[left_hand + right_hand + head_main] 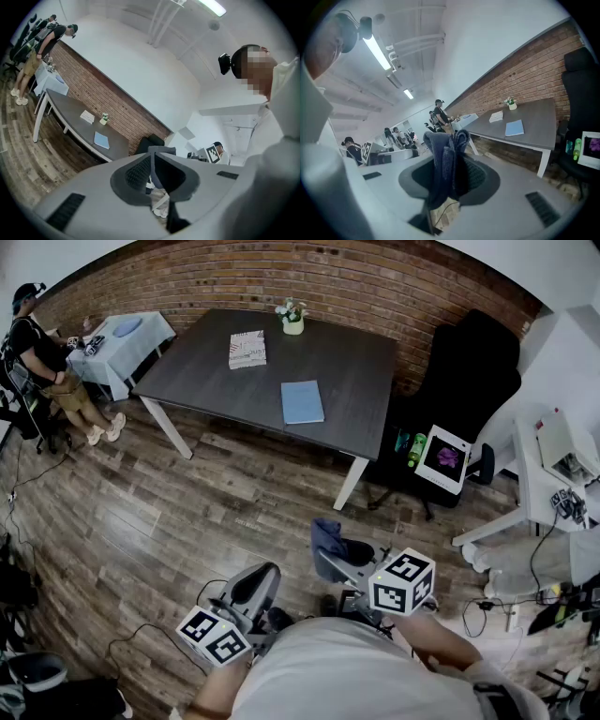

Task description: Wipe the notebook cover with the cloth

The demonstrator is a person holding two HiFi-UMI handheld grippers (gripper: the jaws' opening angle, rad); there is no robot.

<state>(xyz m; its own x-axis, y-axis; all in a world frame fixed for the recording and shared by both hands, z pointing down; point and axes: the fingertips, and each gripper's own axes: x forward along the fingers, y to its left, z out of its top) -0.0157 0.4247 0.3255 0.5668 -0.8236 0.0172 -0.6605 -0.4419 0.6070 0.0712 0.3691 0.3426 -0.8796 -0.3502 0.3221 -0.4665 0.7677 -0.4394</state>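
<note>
The right gripper (451,168) is clenched on the blue cloth (440,150), plain in its own view where the head view gives only a blue tuft. The left gripper (152,157) is closed on nothing. Upper middle of the head view, the blue notebook (302,401) lies flat on the dark table (206,371), well apart from both grippers, beyond it a small pot (292,325) holding white flowers.

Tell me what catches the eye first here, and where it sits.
The dark table against the brick wall stands out, with a light blue notebook lying flat toward its right end. Close up, the right gripper is shut on a dark blue cloth that sticks up from its jaws, well short of the table. The left gripper is shut and empty.
</note>
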